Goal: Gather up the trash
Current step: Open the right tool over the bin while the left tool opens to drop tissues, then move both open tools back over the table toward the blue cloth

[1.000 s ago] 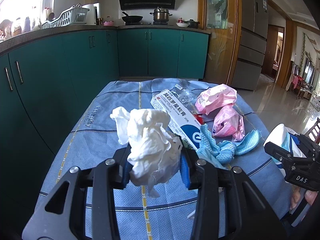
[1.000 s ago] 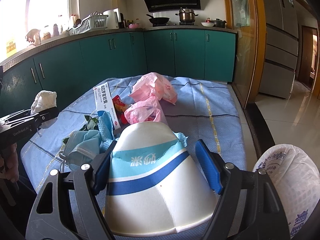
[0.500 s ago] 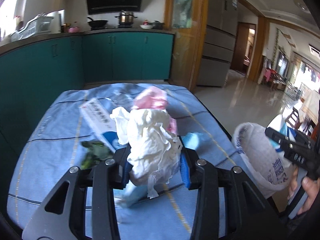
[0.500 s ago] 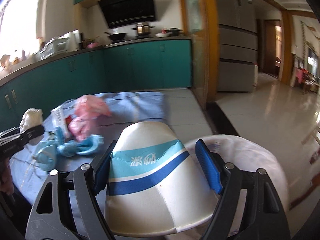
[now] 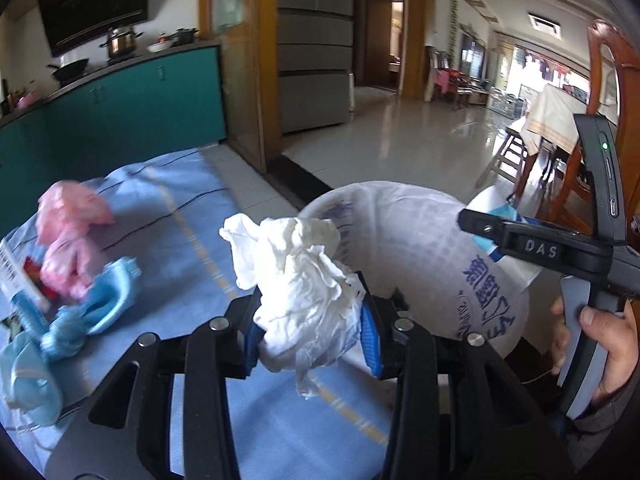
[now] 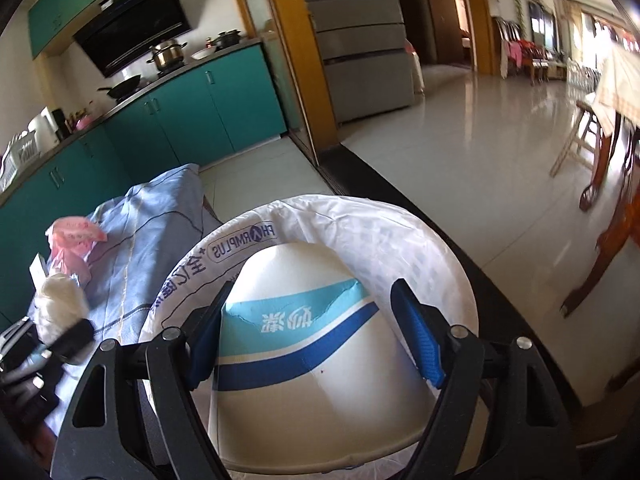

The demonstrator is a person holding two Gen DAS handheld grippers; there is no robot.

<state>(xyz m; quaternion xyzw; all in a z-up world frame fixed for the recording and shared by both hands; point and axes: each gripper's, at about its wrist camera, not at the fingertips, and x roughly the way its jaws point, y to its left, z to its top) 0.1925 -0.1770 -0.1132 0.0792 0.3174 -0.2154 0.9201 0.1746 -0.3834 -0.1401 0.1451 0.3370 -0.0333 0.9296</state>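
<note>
While the left hand-held gripper [image 5: 308, 330] stays out of contact with the table [image 5: 192, 240], its blue pads are clenched on a crumpled white tissue [image 5: 298, 280], which sits just beside the near rim of the white bag-lined bin [image 5: 404, 240]; a loose tail of tissue hangs below the pads. Right hand-held gripper [image 6: 316, 336] grasps an upturned white paper bowl [image 6: 312, 344] with blue bands, pads pressed on either flank; bowl hangs over the open mouth of the bin [image 6: 360, 220], its rim low inside the liner. On the blue tablecloth, left of the bin: pink plastic bags [image 5: 70, 236], a blue cloth [image 5: 96, 300] bunched beside them, a white carton [image 5: 16, 268] partly cut off by the frame edge. Person's right hand [image 5: 604, 344] wraps the grip of the right tool.
</note>
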